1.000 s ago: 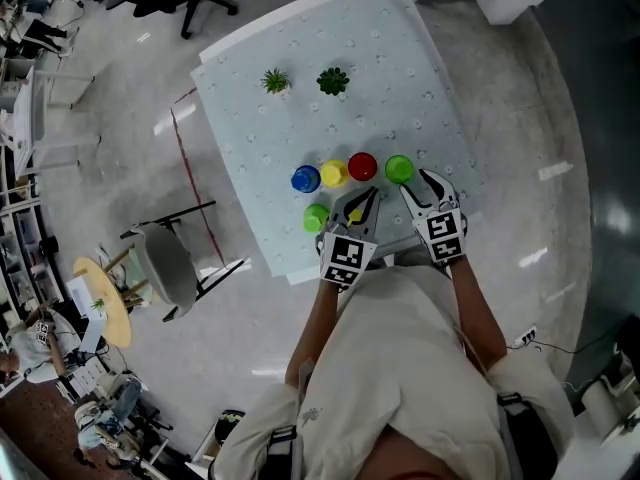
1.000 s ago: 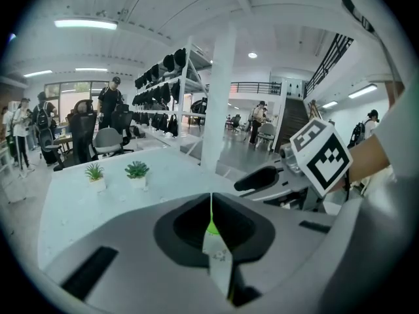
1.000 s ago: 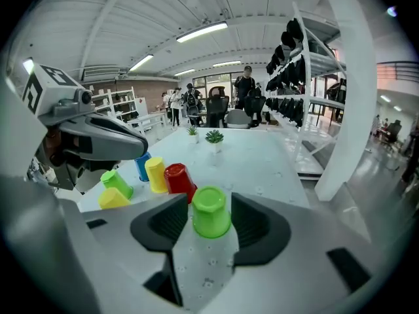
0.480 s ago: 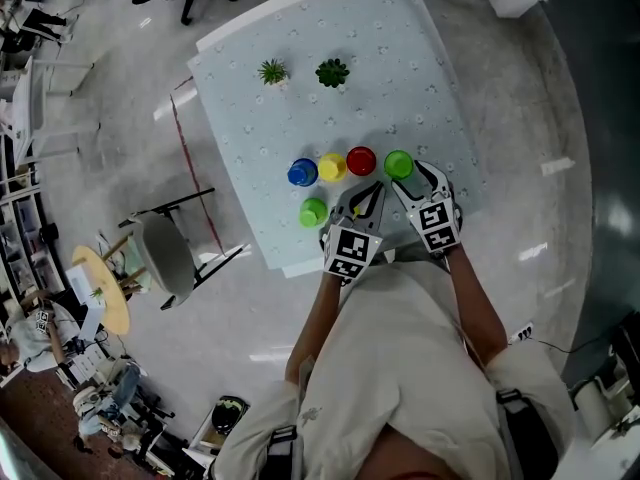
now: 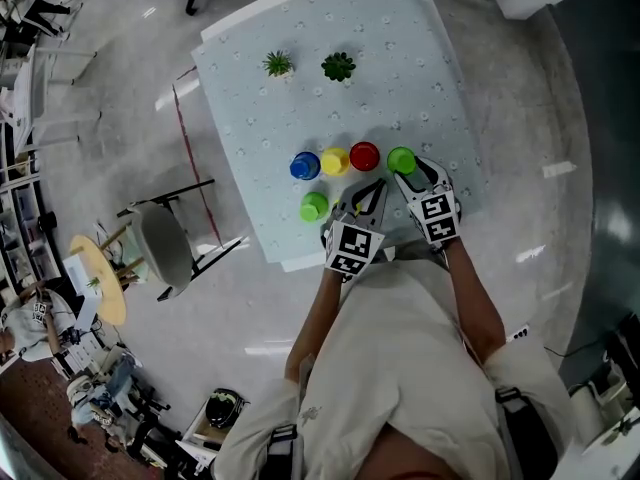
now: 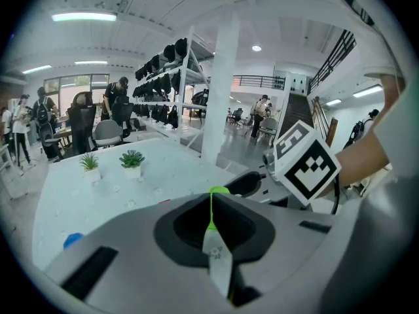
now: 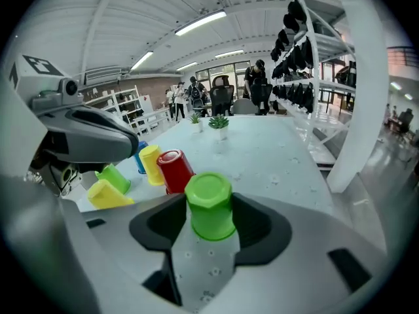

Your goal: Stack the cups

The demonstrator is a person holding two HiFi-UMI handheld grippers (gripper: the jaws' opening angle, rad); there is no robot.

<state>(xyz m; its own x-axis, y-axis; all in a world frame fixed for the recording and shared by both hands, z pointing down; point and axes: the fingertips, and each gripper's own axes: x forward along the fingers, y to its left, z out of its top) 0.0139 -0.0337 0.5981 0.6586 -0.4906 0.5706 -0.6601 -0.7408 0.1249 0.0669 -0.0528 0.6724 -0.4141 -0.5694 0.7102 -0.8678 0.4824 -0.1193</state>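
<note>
Cups in a row, green cup [image 5: 401,159] between the jaws of my right gripper [image 7: 209,214]

On the pale table [image 5: 400,58] the row begins at the left with the blue cup [image 5: 305,165]. The light green cup [image 5: 314,206] stands alone, nearer to me. Then come the yellow cup [image 5: 334,160] and the red cup [image 5: 364,155], each just beside its neighbour. I judge they are set close so that one goes over the next with a short move.

In front of the red cup hangs my left gripper [image 6: 211,200], clenched, jaws pressed together and nothing in them. I judge it is shut so as not to disturb the row. Below it the right gripper view shows a second yellow cup [image 7: 108,193], tilted. Whether it lies free or leans on this gripper, I cannot tell from that angle.

At the right end the green cup stands mouth down. My right gripper reaches it from my side, the cup between its jaws. These jaws have just been closing, but they are released: a strip of table shows beside the cup, so it is not yet gripped. Taking the end cup first makes sense, because its outer side is free for a jaw.

Writing to read I find none. The cups are plain, and the left cube [image 5: 352,251] and the right cube [image 5: 437,215] bear only black and white square markers.
</note>
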